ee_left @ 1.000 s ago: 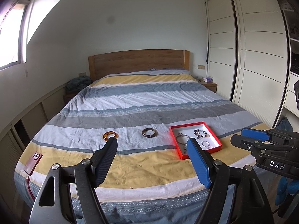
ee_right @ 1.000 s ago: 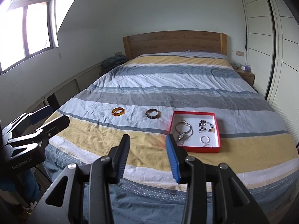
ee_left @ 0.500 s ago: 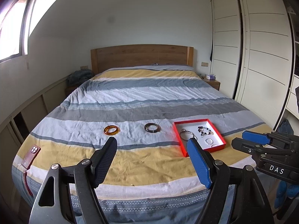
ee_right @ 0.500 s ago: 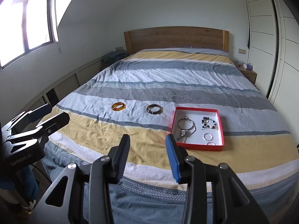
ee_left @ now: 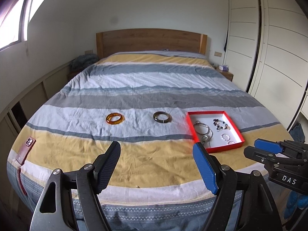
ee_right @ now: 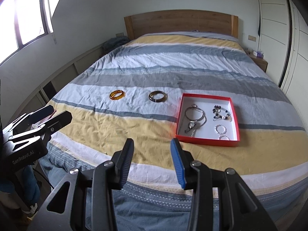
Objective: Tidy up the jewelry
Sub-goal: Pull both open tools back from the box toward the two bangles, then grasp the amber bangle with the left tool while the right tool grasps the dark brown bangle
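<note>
On the striped bedspread lie an amber bangle [ee_left: 114, 118] [ee_right: 117, 95] and a dark brownish bangle [ee_left: 162, 117] [ee_right: 157, 96], side by side. To their right a red tray [ee_left: 225, 148] [ee_right: 206, 141] with a white floor holds a silver necklace with a watch [ee_right: 193, 118], a beaded bracelet [ee_right: 221, 113] and small rings. My left gripper [ee_left: 156, 146] hangs open over the yellow stripe, well short of the bangles. My right gripper [ee_right: 152, 141] stands open with a narrower gap and nothing between its fingers, near the bed's foot.
A reddish phone case [ee_left: 26, 149] lies at the bed's left corner. The wooden headboard [ee_left: 151, 41] is at the far end, white wardrobe doors [ee_left: 269, 44] on the right, a window [ee_right: 28, 15] on the left. Each gripper shows at the edge of the other's view.
Both views have sunk and drawn nearer to the bed; the bangles and tray appear larger. Neither gripper's gap has changed, and nothing was picked up.
</note>
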Motion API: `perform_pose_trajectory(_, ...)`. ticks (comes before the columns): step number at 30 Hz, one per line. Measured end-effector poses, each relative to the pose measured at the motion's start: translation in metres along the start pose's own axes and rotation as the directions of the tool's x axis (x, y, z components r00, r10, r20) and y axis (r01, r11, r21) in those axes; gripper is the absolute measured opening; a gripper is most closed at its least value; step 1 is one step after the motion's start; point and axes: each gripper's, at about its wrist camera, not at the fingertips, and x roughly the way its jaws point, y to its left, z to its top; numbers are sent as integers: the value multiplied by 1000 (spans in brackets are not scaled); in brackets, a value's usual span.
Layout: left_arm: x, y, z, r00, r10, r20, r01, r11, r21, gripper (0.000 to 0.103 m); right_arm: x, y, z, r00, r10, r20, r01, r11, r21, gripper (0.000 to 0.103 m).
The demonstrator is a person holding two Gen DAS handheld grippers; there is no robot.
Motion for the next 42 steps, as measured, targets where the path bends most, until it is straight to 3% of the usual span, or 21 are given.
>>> perform_pose_trajectory(10,39,23,-11,999,-33,-22,32,998,-61,77,45,-6,0,996,17,-92,-17,1000,11,38)
perform_pose_trajectory(22,108,80,-26,977,24,-214,-56,988,-146,77,118,-6,12,979,55,-197,-57,998,-5,38)
perform_pose_trajectory(28,163,125,-3,961,77,-266,-125,978,-166,77,167,-9,45,976,55,-213,-60,998,-17,38)
perform_pose_trajectory(40,308,200,56,942,112,-315,-174,969,-176,80,298,-20,124,971,21,-239,-20,1000,5,39)
perform_pose_trajectory(42,334,207,61,934,141,-329,-202,966,-161,80,320,-27,133,967,26,-252,-17,999,36,48)
